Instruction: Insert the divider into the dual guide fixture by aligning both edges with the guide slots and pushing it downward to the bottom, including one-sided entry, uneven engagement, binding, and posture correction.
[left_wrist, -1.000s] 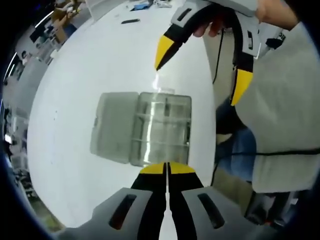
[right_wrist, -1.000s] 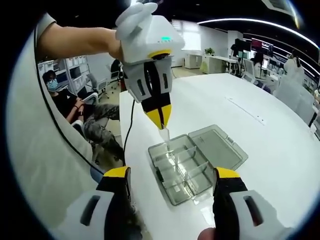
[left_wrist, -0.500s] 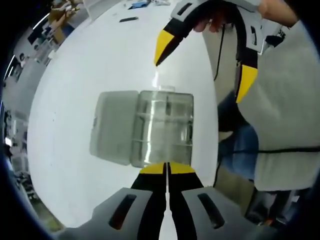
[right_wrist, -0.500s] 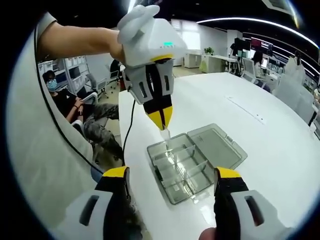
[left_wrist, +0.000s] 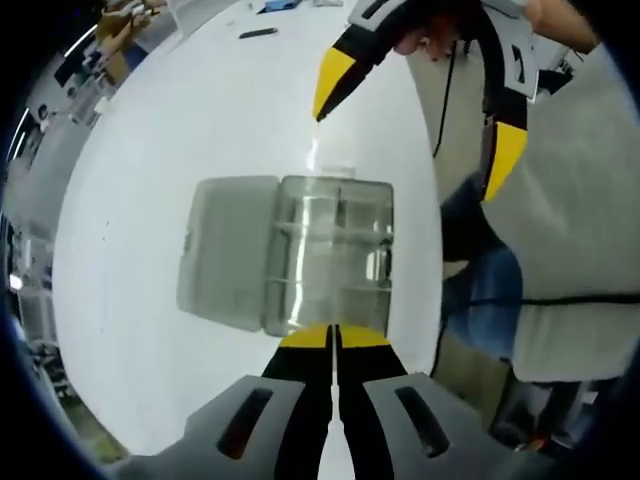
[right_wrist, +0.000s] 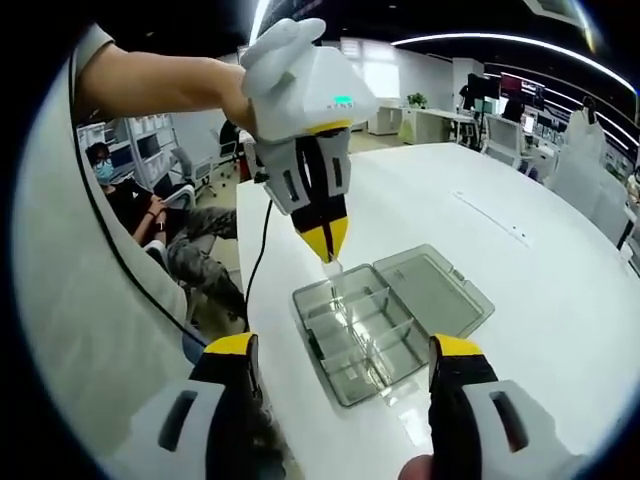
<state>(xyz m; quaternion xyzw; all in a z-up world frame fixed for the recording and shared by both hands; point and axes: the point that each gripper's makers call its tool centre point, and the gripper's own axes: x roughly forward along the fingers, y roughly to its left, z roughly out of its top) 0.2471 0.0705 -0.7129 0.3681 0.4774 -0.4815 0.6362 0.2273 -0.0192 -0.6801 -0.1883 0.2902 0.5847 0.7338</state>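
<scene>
Lying open on the round white table (right_wrist: 520, 300): the clear plastic compartment box (right_wrist: 365, 335), hinged lid (right_wrist: 430, 290) folded out flat beside it. Hanging just above the box's near end, the left gripper (right_wrist: 324, 245), pinching the thin clear divider (right_wrist: 335, 272).

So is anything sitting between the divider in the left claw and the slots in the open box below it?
Nothing visible. The left claw holds the clear divider just above the open compartment box, with only open space beneath it. The right claw is open, off to the near side.
</scene>
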